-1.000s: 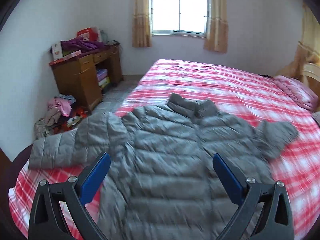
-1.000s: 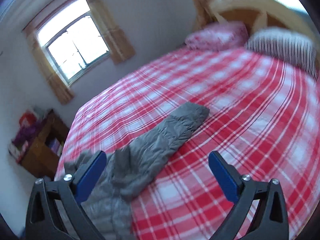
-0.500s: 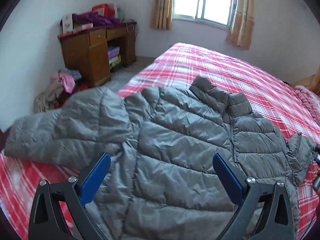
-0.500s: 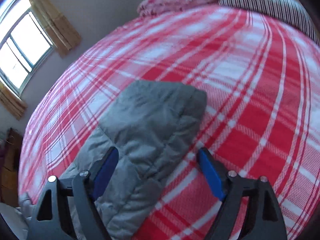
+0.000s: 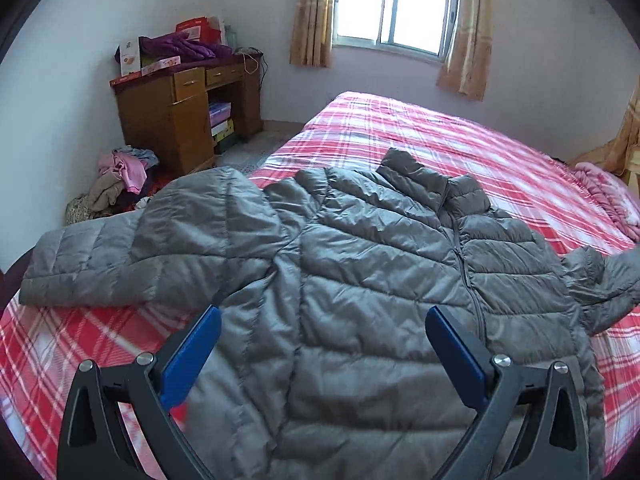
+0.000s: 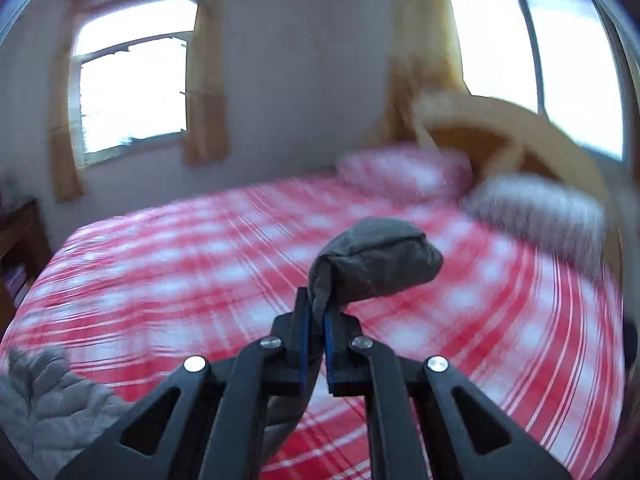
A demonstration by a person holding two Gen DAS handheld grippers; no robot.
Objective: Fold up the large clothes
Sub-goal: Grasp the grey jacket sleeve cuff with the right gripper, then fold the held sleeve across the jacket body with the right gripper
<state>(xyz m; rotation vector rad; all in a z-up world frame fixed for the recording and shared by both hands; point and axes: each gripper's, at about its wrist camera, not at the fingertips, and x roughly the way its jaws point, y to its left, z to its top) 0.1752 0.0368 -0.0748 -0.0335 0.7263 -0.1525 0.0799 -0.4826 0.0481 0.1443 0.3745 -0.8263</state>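
Note:
A grey quilted puffer jacket [image 5: 360,280] lies front up on the red plaid bed [image 5: 460,140], collar toward the window. One sleeve [image 5: 120,260] stretches out flat to the left. My left gripper [image 5: 322,344] hovers open above the jacket's lower body, nothing between its blue pads. In the right wrist view my right gripper [image 6: 315,320] is shut on the cuff of the other sleeve [image 6: 376,264], which is lifted off the bed and bunched above the pads. That raised sleeve [image 5: 612,276] shows at the right edge of the left wrist view.
A wooden desk [image 5: 180,108] with boxes and purple cloth stands left of the bed, with a pile of clothes [image 5: 116,184] on the floor in front of it. Pillows [image 6: 404,176] and a wooden headboard [image 6: 500,128] are at the bed's far end. Curtained windows are behind.
My right gripper came down over the sleeve cuff, closed on it and lifted it off the bed. My left gripper sank closer to the jacket, still open.

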